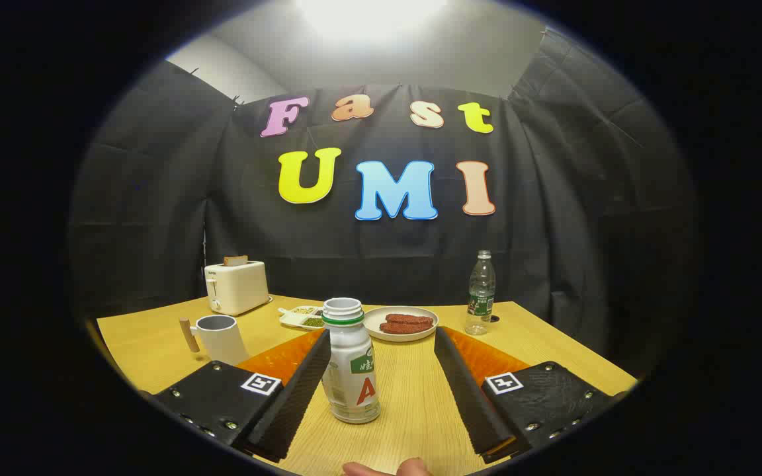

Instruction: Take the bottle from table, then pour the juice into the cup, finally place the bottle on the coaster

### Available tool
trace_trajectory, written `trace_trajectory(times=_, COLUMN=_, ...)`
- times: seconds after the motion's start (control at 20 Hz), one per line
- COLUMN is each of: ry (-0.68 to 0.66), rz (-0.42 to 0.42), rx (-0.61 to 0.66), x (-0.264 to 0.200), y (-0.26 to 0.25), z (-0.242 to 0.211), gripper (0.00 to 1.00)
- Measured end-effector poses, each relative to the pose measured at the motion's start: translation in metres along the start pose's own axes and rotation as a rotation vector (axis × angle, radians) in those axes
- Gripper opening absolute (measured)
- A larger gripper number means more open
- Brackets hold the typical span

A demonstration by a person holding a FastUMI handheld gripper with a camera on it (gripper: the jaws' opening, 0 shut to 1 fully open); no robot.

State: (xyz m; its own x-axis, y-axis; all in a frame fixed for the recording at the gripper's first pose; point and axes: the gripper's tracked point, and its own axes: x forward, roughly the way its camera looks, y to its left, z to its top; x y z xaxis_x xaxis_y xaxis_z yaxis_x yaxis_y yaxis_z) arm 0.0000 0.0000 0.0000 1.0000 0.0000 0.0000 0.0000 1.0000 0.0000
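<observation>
Bottle [351, 367] stands upright between my jaws [380, 340], hard against my left finger, clear of the right; jaws wide open, gripping nothing

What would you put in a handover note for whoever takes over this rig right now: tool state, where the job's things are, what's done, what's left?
Tool: open, fingers wide apart. The left finger is right against the bottle, the right finger well clear of it.
Bottle: upright on the table, uncapped, between the fingers toward the left one.
Cup: white, wooden handle, standing beyond the left finger, in front of the toaster.
Coaster: I cannot pick it out.
Done: approach only; the bottle is not gripped.
Left: close on the bottle, lift, pour into the cup, set the bottle on the coaster.
Nearby: plate of food and a clear water bottle beyond.
</observation>
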Motion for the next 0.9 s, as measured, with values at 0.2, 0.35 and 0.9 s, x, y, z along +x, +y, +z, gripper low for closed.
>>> trace_trajectory(times=0.2, ry=-0.002, rz=0.0, rx=-0.011, x=-0.002, y=0.002, z=0.001, gripper=0.97)
trace_trajectory(times=0.35, ry=-0.014, rz=0.0, rx=-0.024, x=-0.005, y=0.003, z=0.003, gripper=0.97)
trace_trajectory(times=0.9, ry=-0.006, rz=0.037, rx=-0.002, x=0.017, y=0.038, z=-0.016, gripper=0.97)
